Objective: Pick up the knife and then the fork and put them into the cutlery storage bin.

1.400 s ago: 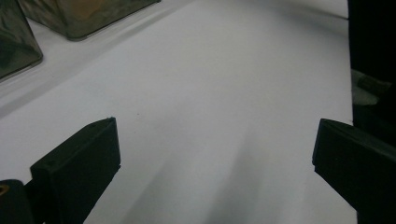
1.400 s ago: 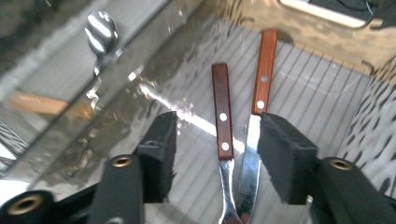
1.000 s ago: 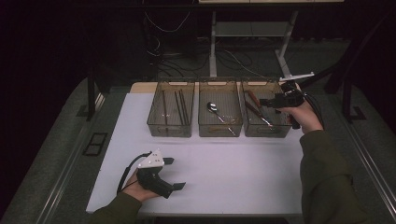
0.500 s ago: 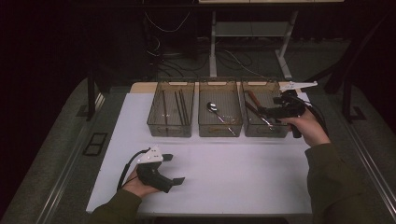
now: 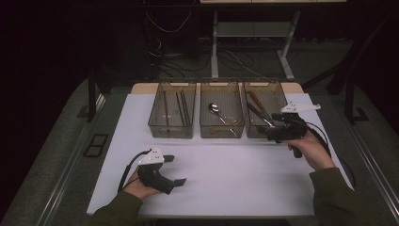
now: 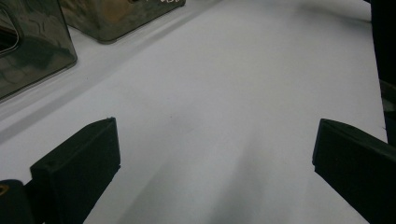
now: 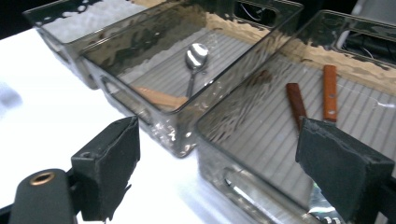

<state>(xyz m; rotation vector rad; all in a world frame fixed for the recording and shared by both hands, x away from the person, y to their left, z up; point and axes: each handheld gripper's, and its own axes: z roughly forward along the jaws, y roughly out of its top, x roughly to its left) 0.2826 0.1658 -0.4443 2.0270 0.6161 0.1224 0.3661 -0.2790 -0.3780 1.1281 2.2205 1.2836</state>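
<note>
White table (image 5: pixel 226 174) under dim light, three clear bins in a row at far side. Right gripper (image 5: pixel 272 133) over near edge of right bin (image 5: pixel 277 96), jaws just opened wide and empty; two brown-handled knives (image 7: pixel 299 105) inside that bin. Left gripper (image 5: pixel 171 170) low at near side, jaws wide apart, nothing between.

Olive-green sleeves (image 5: pixel 336 200), black pistol-grip grippers (image 5: pixel 162 179) (white three-cornered plates on top), trailing black cables (image 5: pixel 126 168)
</note>
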